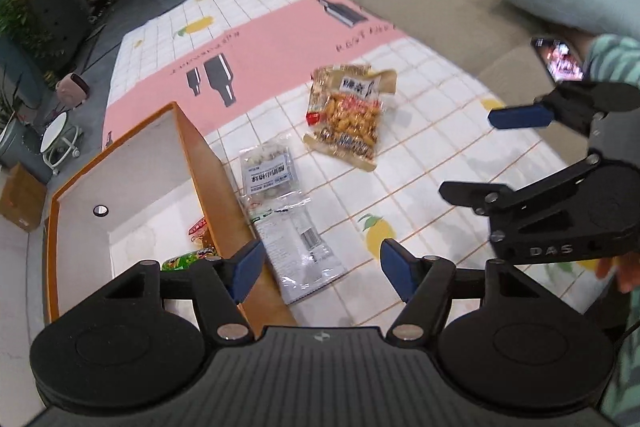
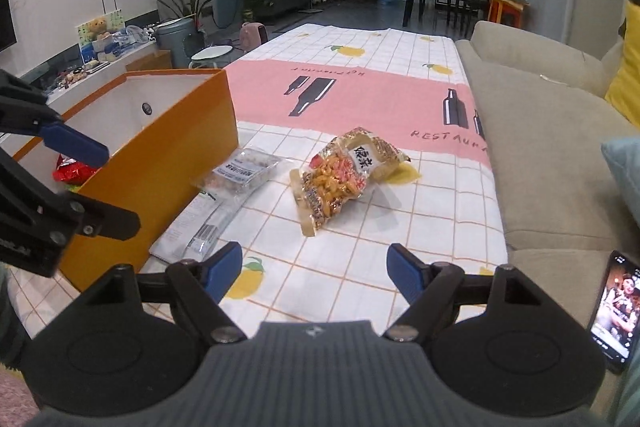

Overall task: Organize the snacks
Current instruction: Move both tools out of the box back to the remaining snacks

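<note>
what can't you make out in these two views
- Snacks in the orange box: mostly hidden by its wall in both views.
- Clear packet label: too small to read.
- Phone: cut off by the right wrist view's edge.
- Right gripper: far side cut off in the left wrist view.

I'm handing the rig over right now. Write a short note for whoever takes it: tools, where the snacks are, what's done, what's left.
Left tool: open, empty, beside the orange cardboard box.
Right tool: open, empty, over the checked tablecloth.
Done: red and green snack packets lie in the box.
Left: clear packet with white label, flat clear packet against the box wall, and yellow peanut bag mid-cloth.
</note>
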A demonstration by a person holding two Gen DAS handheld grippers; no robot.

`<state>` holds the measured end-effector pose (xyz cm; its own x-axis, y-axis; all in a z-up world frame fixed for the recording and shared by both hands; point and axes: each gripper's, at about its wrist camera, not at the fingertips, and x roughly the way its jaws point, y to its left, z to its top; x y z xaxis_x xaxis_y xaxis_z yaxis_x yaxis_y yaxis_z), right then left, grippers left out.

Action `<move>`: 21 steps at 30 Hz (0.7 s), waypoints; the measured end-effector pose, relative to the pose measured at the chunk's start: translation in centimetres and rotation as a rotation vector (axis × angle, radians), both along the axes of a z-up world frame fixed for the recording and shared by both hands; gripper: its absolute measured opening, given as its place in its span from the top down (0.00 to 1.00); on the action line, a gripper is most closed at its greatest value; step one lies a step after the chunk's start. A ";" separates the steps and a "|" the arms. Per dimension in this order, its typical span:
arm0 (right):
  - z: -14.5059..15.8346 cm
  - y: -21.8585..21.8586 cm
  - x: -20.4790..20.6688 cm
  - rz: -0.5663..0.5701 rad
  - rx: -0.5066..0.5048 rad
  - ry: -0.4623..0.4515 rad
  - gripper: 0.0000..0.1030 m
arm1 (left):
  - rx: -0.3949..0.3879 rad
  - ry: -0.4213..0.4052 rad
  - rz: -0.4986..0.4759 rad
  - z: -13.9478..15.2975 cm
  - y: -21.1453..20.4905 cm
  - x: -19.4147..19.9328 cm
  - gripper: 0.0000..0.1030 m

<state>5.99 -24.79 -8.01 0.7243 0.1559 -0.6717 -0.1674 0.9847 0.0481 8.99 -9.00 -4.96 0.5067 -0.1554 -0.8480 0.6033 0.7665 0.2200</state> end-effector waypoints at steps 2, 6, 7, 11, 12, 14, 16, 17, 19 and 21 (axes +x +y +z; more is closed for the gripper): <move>-0.3 0.0 0.5 0.007 0.006 0.011 0.26 | 0.007 0.015 -0.010 -0.2 -0.1 0.9 0.24; -0.9 0.2 1.9 0.022 0.000 0.030 0.26 | -0.021 0.048 0.015 -0.2 -0.5 3.7 0.24; -0.9 0.3 2.2 0.021 -0.007 0.033 0.27 | -0.022 0.054 0.024 -0.3 -0.7 4.3 0.24; -1.4 0.0 4.1 0.017 0.006 0.053 0.29 | -0.025 0.086 0.043 -0.8 -1.7 6.9 0.24; -1.5 -0.1 4.6 0.015 0.007 0.056 0.31 | -0.022 0.097 0.047 -1.1 -1.9 7.5 0.23; -1.8 -0.3 5.7 0.009 0.008 0.062 0.33 | -0.013 0.118 0.056 -1.6 -2.3 8.7 0.23; -2.1 -0.6 6.8 0.000 0.021 0.067 0.36 | 0.009 0.134 0.064 -2.2 -2.8 10.0 0.23; -2.3 -0.7 7.4 -0.005 0.028 0.071 0.37 | 0.022 0.139 0.069 -2.6 -3.1 10.6 0.23; -2.7 -1.0 8.4 -0.013 0.044 0.079 0.38 | 0.048 0.147 0.082 -3.2 -3.7 11.9 0.23; -3.3 -1.1 9.4 -0.015 0.052 0.088 0.41 | 0.078 0.158 0.109 -4.0 -4.2 13.2 0.23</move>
